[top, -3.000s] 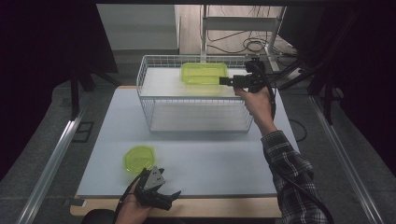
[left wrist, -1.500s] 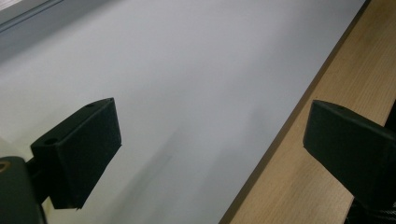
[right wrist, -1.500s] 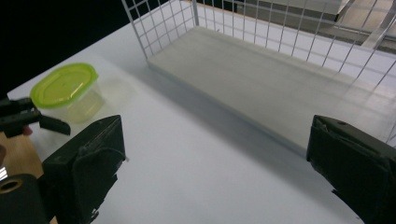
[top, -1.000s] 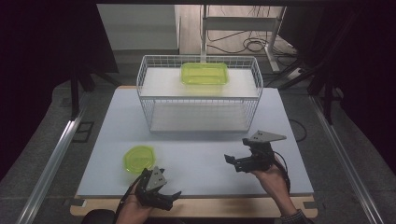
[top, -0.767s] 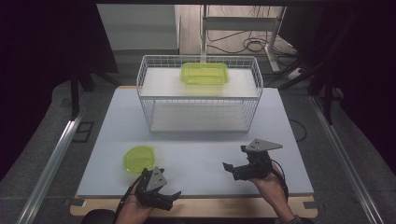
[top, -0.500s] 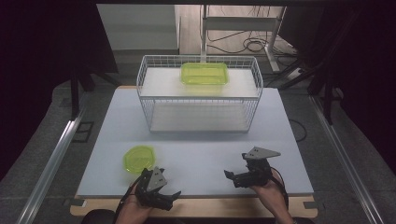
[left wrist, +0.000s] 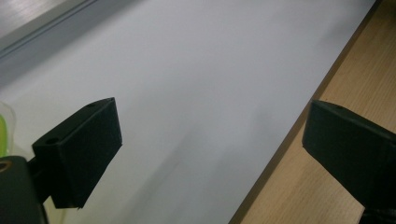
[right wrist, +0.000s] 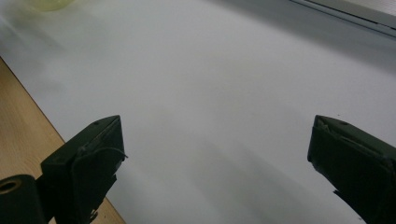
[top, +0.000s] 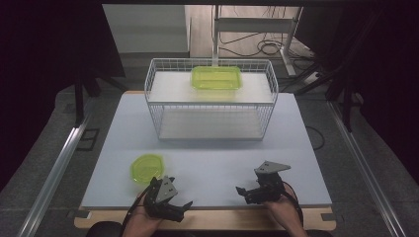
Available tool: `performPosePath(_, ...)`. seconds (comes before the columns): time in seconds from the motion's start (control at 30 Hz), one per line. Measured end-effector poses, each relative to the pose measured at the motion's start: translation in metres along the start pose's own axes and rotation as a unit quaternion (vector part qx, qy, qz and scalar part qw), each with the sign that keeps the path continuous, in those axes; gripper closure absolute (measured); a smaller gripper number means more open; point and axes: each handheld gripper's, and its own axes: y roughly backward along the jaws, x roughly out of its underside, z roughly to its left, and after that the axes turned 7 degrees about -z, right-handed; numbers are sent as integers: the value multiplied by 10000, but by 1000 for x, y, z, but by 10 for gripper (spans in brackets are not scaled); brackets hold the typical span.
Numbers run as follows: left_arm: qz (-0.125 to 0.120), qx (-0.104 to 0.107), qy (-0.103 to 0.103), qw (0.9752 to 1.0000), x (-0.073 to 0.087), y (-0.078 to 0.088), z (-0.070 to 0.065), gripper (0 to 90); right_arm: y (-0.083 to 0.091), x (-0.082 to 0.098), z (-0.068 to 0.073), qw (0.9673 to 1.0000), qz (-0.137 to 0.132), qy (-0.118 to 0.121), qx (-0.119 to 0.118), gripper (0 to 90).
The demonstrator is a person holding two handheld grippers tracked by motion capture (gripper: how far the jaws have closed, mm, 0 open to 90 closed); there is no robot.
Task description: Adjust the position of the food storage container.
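A yellow-green rectangular container [top: 216, 77] lies on the top shelf of a white wire rack [top: 157, 111] at the back of the mat. A round yellow-green bowl [top: 146, 168] sits on the mat at the front left, with its edge showing in the left gripper view [left wrist: 3, 135] and blurred in the right gripper view [right wrist: 46, 3]. Just in front of the bowl, my left gripper [top: 182, 210] [left wrist: 210, 130] is open and empty. My right gripper [top: 243, 194] [right wrist: 215, 140] rests near the front edge, jaws wide apart and pointing left, holding nothing.
The pale grey mat [top: 212, 158] lies on a wooden table whose front edge [top: 222, 219] runs under both hands. The rack's lower shelf [top: 210, 123] is bare. Metal rails [top: 54, 173] flank the table. Cables lie on the floor behind.
My right gripper, up at the container on the rack three seconds ago, has drawn back empty to the front edge and lowered further. The left gripper has stayed still.
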Motion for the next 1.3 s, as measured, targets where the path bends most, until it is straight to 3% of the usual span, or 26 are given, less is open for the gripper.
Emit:
performPosePath(0.1, -156, 76, 110, 9998, -7, 4, 3, 44, 0, 0, -2, 10000, -7, -15, -1, 40)
performPosePath(0.2, -337, 5, 181, 9993, -16, 12, 9, 110, 0, 0, -3, 10000, -5, -26, 4, 40)
performPosePath(0.27, -379, -42, 196, 9991, -19, 14, 12, 212, 1, 0, -3, 10000, -31, -16, 16, 41)
performPosePath(0.37, -459, -140, 443, 9979, -25, 25, 27, 419, 1, 0, -2, 10000, -63, 10, 24, 42)
performPosePath(0.47, -410, -129, 546, 9976, -27, 30, 36, 565, 1, 0, -2, 10000, -63, 29, 22, 42)
performPosePath(0.5, -376, -317, 572, 9972, -27, 35, 43, 618, 1, 0, -2, 10000, -61, 37, 25, 42)
performPosePath(0.6, -366, -544, 687, 9955, -27, 42, 56, 760, 1, 0, -2, 10000, -50, 46, 29, 43)
performPosePath(0.73, -412, -712, 870, 9928, -22, 52, 76, 900, 0, 0, -1, 10000, -25, 61, 25, 45)
performPosePath(0.9, -497, -899, 1123, 9884, -11, 65, 98, 900, -2, 1, 0, 10000, 6, 89, 16, 48)
performPosePath(1.0, -492, -1130, 1258, 9844, -3, 74, 112, 900, -2, 1, 2, 9999, 31, 108, -2, 47)
performPosePath(1.03, -492, -1130, 1258, 9844, -3, 74, 112, 900, -3, 1, 2, 9999, 39, 126, -10, 48)
performPosePath(1.17, -419, -1508, 1447, 9770, 13, 85, 128, 900, -4, 2, 2, 9999, 71, 124, -10, 48)
performPosePath(1.3, -313, -1658, 1586, 9728, 24, 85, 136, 900, -4, 2, 2, 9999, 94, 139, -9, 48)
